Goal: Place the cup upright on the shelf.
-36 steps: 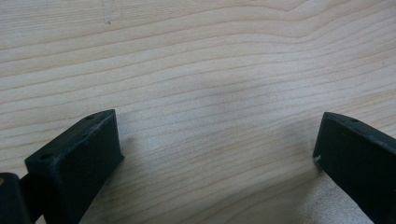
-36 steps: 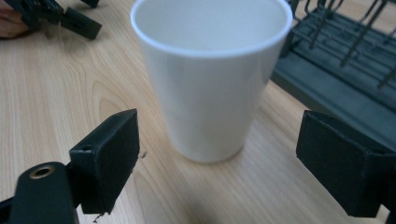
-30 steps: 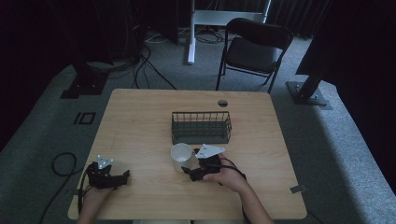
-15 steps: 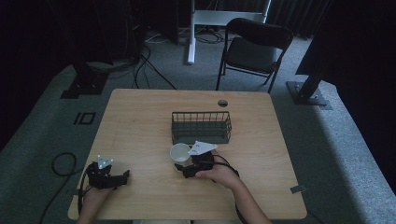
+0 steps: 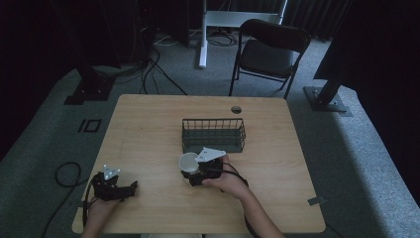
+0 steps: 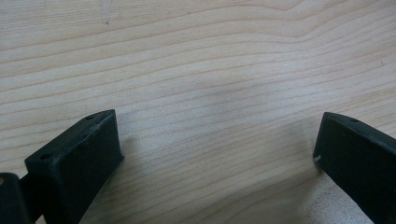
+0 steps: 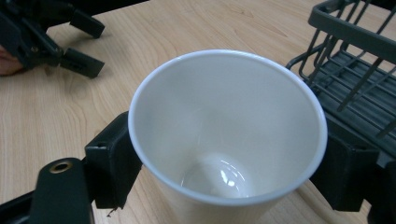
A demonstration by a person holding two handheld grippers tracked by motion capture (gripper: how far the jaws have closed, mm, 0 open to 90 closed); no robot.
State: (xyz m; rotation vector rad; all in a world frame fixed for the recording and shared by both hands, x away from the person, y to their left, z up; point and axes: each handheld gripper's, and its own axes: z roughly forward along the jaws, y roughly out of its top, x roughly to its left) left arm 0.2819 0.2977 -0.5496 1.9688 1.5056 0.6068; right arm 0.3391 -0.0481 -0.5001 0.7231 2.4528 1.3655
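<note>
The table [image 5: 148, 129] is pale wood with a fine, wavy grain and a smooth, matt finish. The white cup [image 7: 229, 135] looks like thin paper with a rolled rim; its inside is smooth and faintly glossy, catching small highlights at the bottom. The basket [image 5: 214, 135] is dark wire, seemingly coated metal, with a dull sheen. The right gripper [image 7: 224, 172] has matt black jaws of hard plastic with slightly scuffed edges, as does the left gripper [image 6: 215, 154].

Floor: grey carpet [image 5: 346, 148], cables trailing at left | Furniture: light wooden desk [image 5: 148, 129]; black folding chair [image 5: 270, 52] beyond its far edge | Surroundings: dark, dimly lit
</note>
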